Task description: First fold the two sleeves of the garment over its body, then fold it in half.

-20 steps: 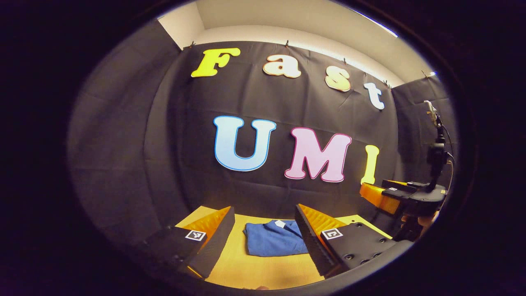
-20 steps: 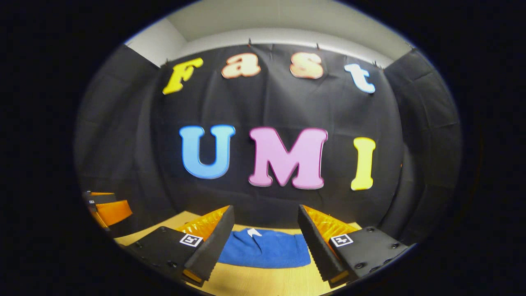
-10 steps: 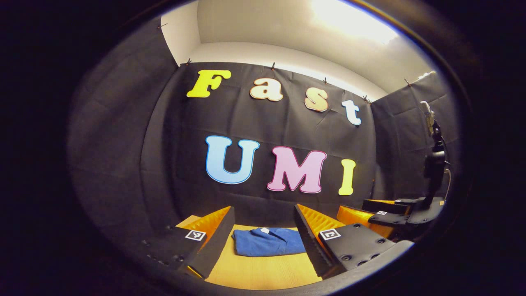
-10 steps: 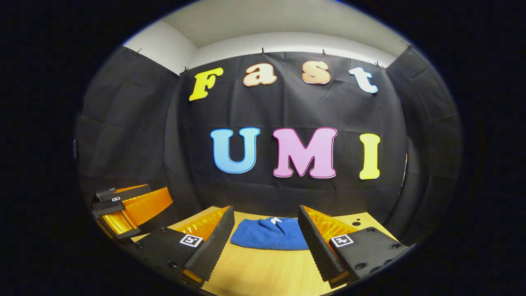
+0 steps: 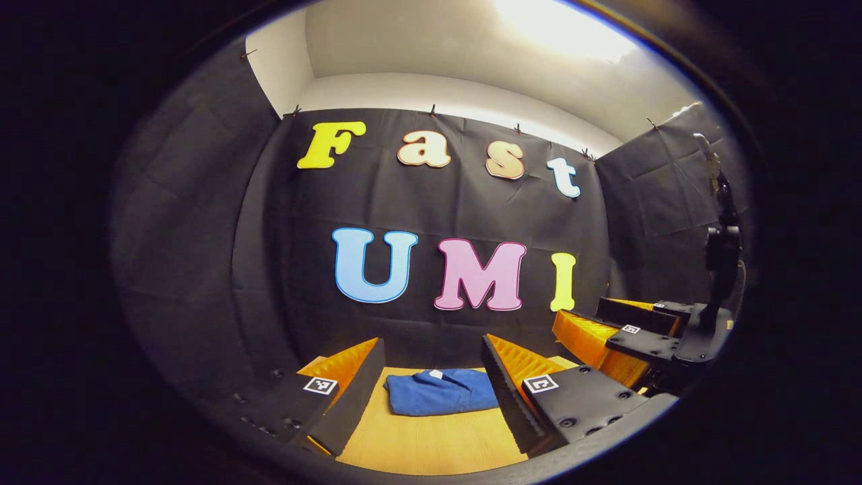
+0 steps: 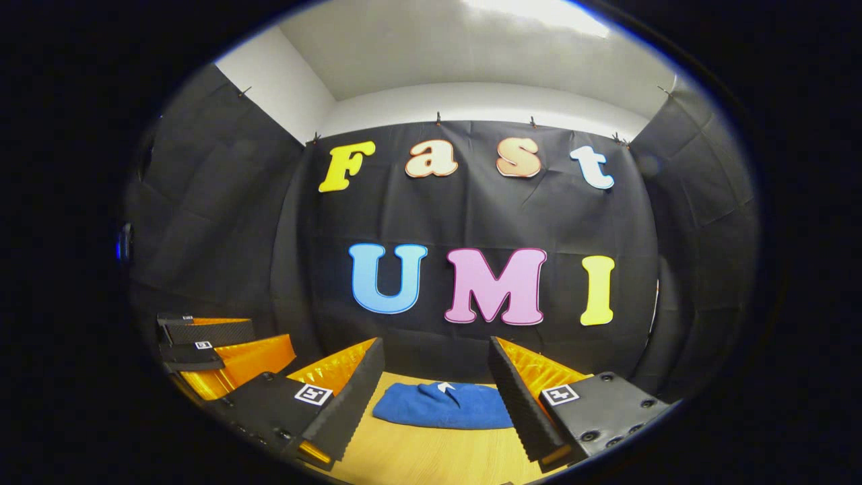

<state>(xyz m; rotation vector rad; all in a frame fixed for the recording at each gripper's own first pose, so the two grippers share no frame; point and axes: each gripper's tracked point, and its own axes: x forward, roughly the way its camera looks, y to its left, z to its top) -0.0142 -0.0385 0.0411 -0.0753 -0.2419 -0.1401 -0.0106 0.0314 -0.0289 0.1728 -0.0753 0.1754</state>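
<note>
The blue garment (image 5: 441, 391) lies folded into a compact bundle on the wooden table (image 5: 431, 444), near the table's far edge below the black cloth wall, with a small white neck tag (image 6: 444, 386) showing on its top; whether the tag bears any writing is too small to tell. In the left gripper view the left gripper (image 5: 431, 377) hangs above the table with its jaws spread wide and nothing between them, the garment lying beyond. The right gripper (image 6: 436, 377) is likewise released, well apart from the garment. Each finger carries a small square black-and-white marker (image 5: 320, 385).
</note>
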